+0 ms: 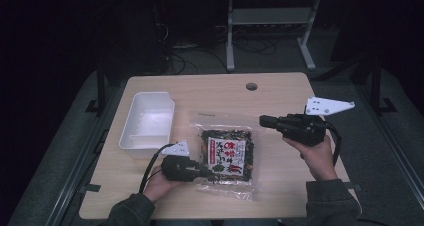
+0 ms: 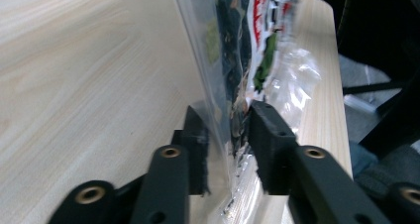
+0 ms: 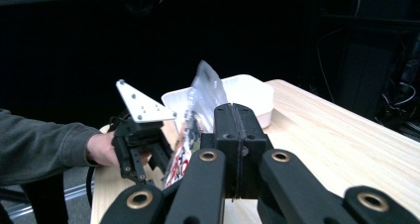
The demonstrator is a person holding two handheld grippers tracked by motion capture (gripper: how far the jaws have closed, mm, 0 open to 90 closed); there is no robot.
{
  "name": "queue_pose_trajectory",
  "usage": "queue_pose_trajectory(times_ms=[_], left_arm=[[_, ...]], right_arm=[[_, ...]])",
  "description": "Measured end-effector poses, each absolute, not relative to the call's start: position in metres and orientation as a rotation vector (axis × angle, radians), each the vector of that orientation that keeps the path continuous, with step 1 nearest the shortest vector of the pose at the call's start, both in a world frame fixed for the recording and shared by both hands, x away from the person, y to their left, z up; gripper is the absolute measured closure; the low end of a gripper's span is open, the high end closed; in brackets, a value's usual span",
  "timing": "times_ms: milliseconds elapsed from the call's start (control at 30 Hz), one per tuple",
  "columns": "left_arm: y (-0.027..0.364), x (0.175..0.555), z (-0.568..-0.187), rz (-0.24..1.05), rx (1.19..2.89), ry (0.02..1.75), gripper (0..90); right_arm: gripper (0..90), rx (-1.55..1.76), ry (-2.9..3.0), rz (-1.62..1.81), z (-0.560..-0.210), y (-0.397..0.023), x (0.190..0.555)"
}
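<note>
Pale wood table [image 1: 150,191] in dark room; left claw [image 1: 209,170] clamped on snack packet [image 1: 227,153], right claw [image 1: 263,120] together.

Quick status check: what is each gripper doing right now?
Left gripper: closed on the edge of the snack bag.
Right gripper: shut, holding nothing.

We see the left gripper [image 2: 230,135] with both jaws pressed on the clear edge of the snack packet [image 2: 237,50] — no gap visible. The packet stands edge-on over the pale wooden table [image 2: 84,85].
</note>
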State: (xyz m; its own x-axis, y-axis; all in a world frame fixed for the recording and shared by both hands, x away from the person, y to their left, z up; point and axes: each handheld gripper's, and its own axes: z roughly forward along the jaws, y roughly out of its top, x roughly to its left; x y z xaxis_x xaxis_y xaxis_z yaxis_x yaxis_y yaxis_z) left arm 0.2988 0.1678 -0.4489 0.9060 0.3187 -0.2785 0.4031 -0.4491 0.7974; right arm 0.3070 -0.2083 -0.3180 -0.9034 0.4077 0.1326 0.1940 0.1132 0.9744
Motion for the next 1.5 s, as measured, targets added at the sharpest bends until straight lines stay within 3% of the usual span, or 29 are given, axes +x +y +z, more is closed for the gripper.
queue_pose_trajectory(times_ms=[200, 333, 367, 400, 500, 567, 767, 1300, 1500], left_arm=[[0.163, 0.289, -0.444, 0.003, 2.129, 0.445, 73.6], [0.160, 0.283, -0.440, 0.053, 2.139, 0.414, 73.9], [0.160, 0.282, -0.439, 0.059, 2.140, 0.403, 74.1], [0.160, 0.280, -0.438, 0.061, 2.137, 0.394, 74.7], [0.160, 0.277, -0.436, 0.082, 2.139, 0.371, 75.3], [0.160, 0.276, -0.435, 0.083, 2.138, 0.369, 75.5], [0.161, 0.275, -0.435, 0.079, 2.137, 0.358, 75.6], [0.166, 0.278, -0.435, 0.053, 2.125, 0.374, 75.6], [0.169, 0.279, -0.437, 0.040, 2.117, 0.400, 75.6]], right_arm=[[89.3, 0.646, 2.192, 1.880, -0.325, -0.217, 0.307], [81.8, 0.678, 2.182, 1.890, -0.330, -0.221, 0.308], [78.7, 0.692, 2.187, 1.913, -0.332, -0.222, 0.310], [65.8, 0.717, 2.199, 1.933, -0.338, -0.224, 0.311], [58.8, 0.746, 2.202, 1.923, -0.344, -0.224, 0.313], [46.1, 0.766, 2.230, 1.975, -0.356, -0.224, 0.315], [33.7, 0.767, 2.347, 1.940, -0.378, -0.210, 0.316], [41.4, 0.689, 2.570, 1.859, -0.408, -0.172, 0.322], [49.1, 0.738, 2.560, 1.901, -0.418, -0.173, 0.324]])
